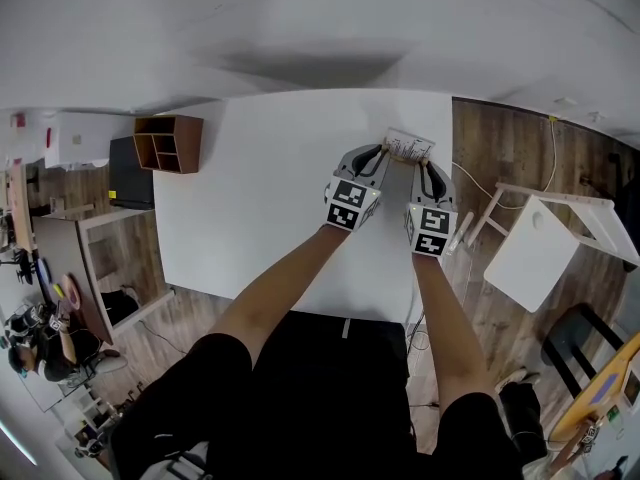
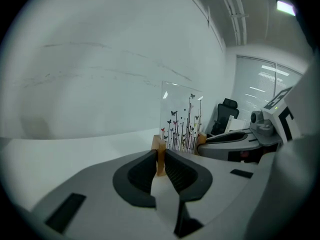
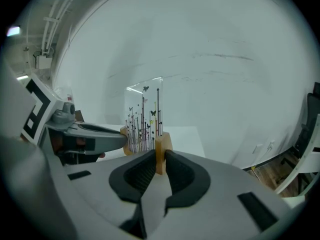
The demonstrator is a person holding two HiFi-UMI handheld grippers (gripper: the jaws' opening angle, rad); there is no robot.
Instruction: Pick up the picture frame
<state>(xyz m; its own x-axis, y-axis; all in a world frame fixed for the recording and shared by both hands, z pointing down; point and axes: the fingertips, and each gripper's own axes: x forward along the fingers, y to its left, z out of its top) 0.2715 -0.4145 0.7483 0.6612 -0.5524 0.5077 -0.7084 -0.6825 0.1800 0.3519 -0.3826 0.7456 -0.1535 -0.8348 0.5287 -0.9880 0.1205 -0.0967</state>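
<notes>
The person's forearms (image 1: 285, 283) are reaching forward from the near edge of the white table (image 1: 250, 208), each hand carrying one gripper.

The left gripper (image 2: 161, 160) is clamping the left wooden foot (image 2: 159, 145) of the picture frame (image 2: 180, 121). Its dark pads are pressing on both faces of the block.

The right gripper (image 3: 160, 165) is clamping the right wooden foot (image 3: 162, 144) in the same manner, with its jaws closed against the block.

The picture frame is standing upright between the two grippers, near the far right corner of the table. Its clear panel (image 3: 145, 111) is showing printed stems and butterflies. The frame appears to be sitting on the table surface, but the head view is too small to confirm contact.

In the head view, the two grippers are lying side by side and pointing away from the person.

Farther off, a wooden shelf box (image 1: 168, 143) is lying beyond the left table edge, and a small white table (image 1: 535, 253) is standing on the floor at the right.
</notes>
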